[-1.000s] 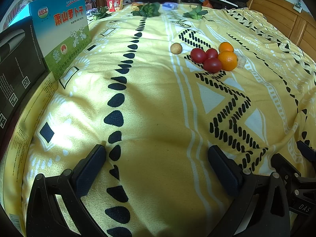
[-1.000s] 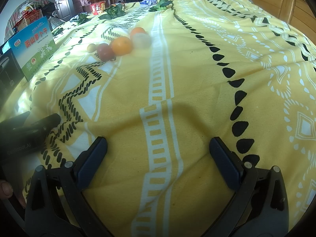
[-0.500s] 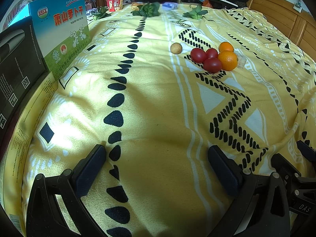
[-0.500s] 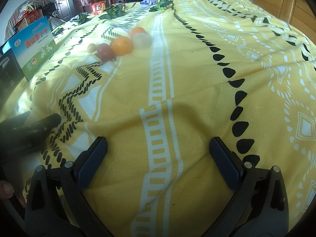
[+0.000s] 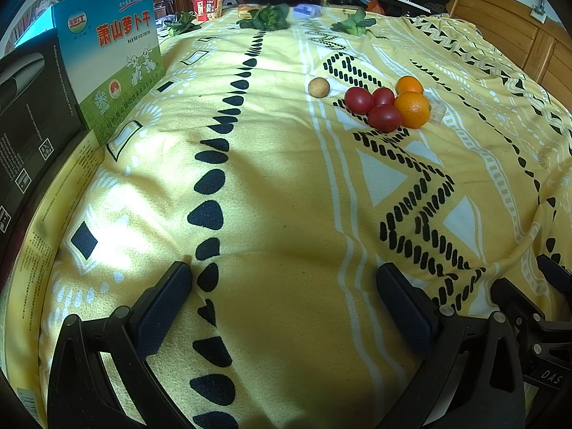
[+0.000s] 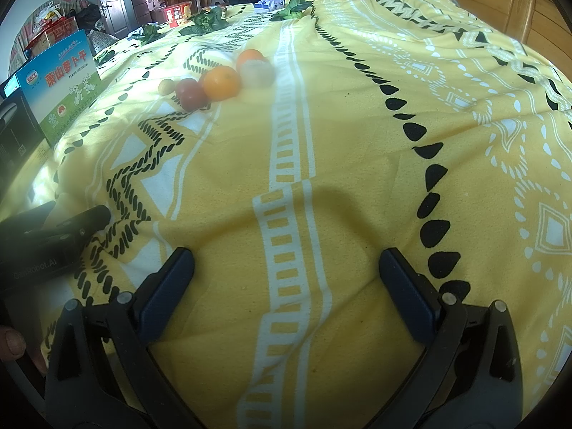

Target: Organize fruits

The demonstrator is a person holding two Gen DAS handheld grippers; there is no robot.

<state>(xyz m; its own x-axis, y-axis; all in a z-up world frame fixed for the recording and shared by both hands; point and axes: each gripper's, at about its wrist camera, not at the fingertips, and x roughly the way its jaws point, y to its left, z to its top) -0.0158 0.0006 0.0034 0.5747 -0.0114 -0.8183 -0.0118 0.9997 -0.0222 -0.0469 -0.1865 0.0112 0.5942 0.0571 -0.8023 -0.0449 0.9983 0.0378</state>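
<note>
Three tomatoes, two oranges clustered mid-blanket, far from left gripper and right gripper, both spread, empty. Tomatoes likely soft, bruisable: pinch gently across widest part; round, prone to roll.

Before me a yellow patterned blanket covers the bed. At my left a blue-and-green carton stands beside a black box. Leafy greens and a red instant-noodle cup lie at the far edge, before a wooden headboard.
</note>
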